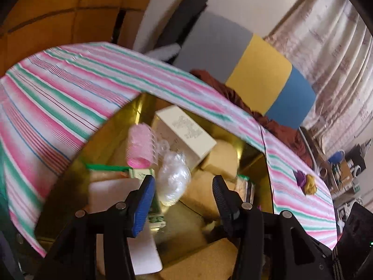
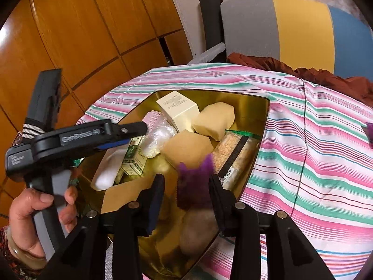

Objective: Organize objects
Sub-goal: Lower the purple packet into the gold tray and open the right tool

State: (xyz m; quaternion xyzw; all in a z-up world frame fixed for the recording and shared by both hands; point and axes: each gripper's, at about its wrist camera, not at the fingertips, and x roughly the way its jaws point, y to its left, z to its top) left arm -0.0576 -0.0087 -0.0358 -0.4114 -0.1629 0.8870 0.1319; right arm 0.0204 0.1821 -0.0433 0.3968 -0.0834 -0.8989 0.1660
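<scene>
A gold box sits on a striped cloth and holds a cream carton, tan sponges, a pink hair roller, a clear plastic bag, a green carton and a snack packet. My right gripper is open over the box, and a blurred purple fuzzy item hangs between its fingers, not touching either. My left gripper is open and empty above the box; it also shows in the right wrist view. Purple and yellow hair ties lie on the cloth.
The striped cloth covers the table around the box. A grey, yellow and blue chair back with a rust-red garment stands behind. Wooden cabinet doors are at the left. A cluttered shelf is at the far right.
</scene>
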